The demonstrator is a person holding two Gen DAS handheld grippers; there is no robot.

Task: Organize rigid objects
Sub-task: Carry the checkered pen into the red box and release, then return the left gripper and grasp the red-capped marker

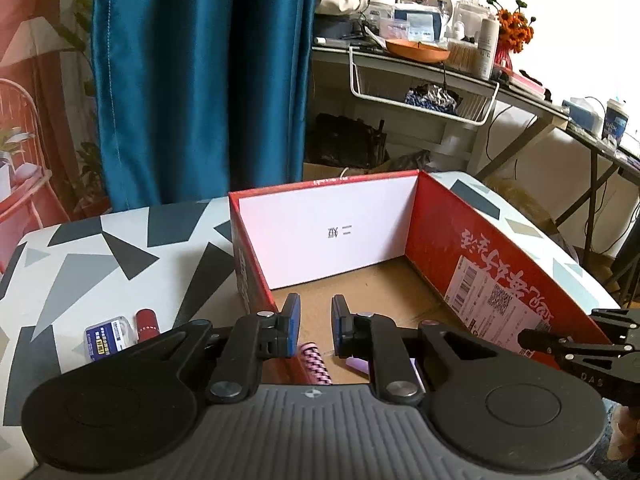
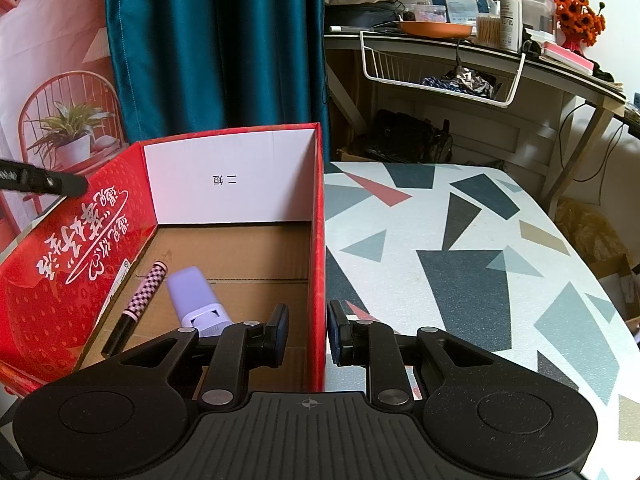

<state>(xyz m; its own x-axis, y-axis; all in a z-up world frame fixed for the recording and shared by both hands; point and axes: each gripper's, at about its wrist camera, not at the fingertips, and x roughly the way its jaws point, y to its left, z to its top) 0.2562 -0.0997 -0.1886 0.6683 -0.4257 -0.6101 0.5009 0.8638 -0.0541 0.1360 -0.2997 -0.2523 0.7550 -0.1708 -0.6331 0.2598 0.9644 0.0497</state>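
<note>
Both grippers are seen with jaws apart and nothing held between them. On the left wrist view, the left gripper point(image 1: 316, 326) is held over the near end of the red cardboard box point(image 1: 500, 256), its blue-padded fingers point(image 1: 294, 312) pointing toward the white far wall. On the right wrist view, the right gripper point(image 2: 307, 332) is positioned over the box's right wall point(image 2: 318, 264), one finger inside the box and the other over the patterned table point(image 2: 480, 264).

Two items are contained in the box, lying on its brown floor. A slim pen-like stick with a pink-and-black chequered cap point(image 2: 140, 300) is laid near the left wall, its dark end toward the camera. Just beside it, a lilac plastic case point(image 2: 196, 300) is laid flat, partly hidden by the right gripper's linkage. The rest of the floor is bare cardboard.

Outside the box, on the table to its left, a small blue-and-white packet point(image 1: 108, 338) and a red cylindrical tube point(image 1: 147, 326) are placed side by side, close together; whether they touch cannot be told.

A blue curtain point(image 1: 200, 80) is hung behind the table.
</note>
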